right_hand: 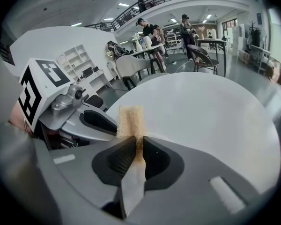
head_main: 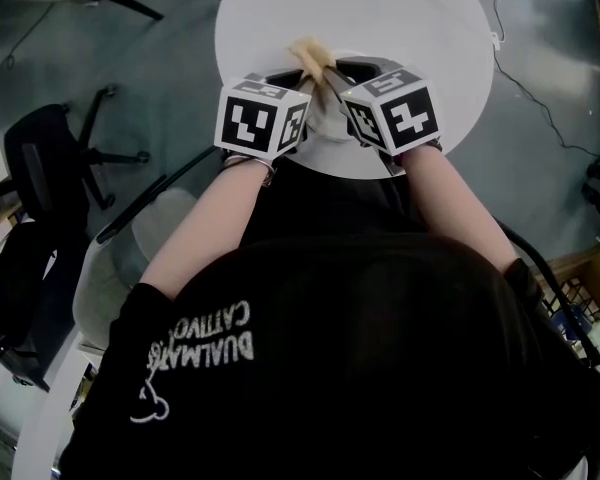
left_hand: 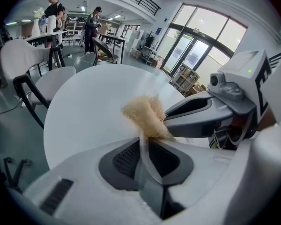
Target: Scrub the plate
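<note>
1. White plate (left_hand: 144,154): one. Only a thin pale edge of it shows, seen end-on between the left jaws. I take this for the rim but cannot be sure. It is held above the near edge of the worktop.
2. Tan mesh scrubber (left_hand: 145,116): one, standing up directly above that pale edge, where the two grippers meet.
3. Hand-held grippers: two, each carrying one black-and-white marker cube. Their tips come together in a V.
4. Round white worktop (head_main: 400,18): one. Its surface runs wide beyond the jaws to the far edge and out to both side edges. The grippers sit just inside the near edge, close to the person's body.
5. Black office chair (head_main: 45,163): one, on the floor well off the worktop's left edge. Two people stand far behind, past the far edge.
6. Left gripper (left_hand: 145,140): the jaws are nearly together, with the pads pinching the thin pale edge.
7. Right gripper (right_hand: 136,142): the jaws are drawn in to a narrow slot and clamp the scrubber, which sticks up above them as a flat tan strip. A pale flat piece shows lower between the jaws, but I cannot tell what it is.
8. One jaw of each gripper lies just beside the scrubber in the other gripper's view.
</note>
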Tool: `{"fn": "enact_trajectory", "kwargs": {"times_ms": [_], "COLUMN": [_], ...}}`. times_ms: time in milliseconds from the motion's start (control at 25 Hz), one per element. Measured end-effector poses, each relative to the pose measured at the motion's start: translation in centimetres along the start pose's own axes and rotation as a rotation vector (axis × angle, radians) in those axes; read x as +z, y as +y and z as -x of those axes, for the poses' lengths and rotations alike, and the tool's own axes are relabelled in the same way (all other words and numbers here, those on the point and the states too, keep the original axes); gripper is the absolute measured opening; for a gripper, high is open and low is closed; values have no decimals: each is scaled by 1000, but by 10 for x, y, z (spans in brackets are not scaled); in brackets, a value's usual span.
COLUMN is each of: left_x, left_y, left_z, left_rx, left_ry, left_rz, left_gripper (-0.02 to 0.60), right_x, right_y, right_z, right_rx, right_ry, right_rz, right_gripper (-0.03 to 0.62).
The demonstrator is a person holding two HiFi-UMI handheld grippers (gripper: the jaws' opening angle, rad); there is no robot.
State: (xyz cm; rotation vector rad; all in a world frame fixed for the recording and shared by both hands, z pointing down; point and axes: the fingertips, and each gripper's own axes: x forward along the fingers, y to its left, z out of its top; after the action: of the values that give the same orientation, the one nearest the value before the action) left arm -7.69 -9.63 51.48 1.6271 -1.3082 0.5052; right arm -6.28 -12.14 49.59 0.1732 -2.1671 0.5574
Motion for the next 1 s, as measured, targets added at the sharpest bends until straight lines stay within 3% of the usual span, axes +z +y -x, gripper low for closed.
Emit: {"fn": "enact_trajectory", "kwargs": {"times_ms": [1000], "left_x": [-3], "left_y": [4], "left_z": [1], "left_rx": [-7], "left_ry": [1], "left_rz": [10], "left_gripper": [55], "right_x": [-28], "right_y": [-49], "right_z": [25], "right_rx": [-159], "right_ry": [4], "right_rz": [-154], "right_gripper": [44]}}
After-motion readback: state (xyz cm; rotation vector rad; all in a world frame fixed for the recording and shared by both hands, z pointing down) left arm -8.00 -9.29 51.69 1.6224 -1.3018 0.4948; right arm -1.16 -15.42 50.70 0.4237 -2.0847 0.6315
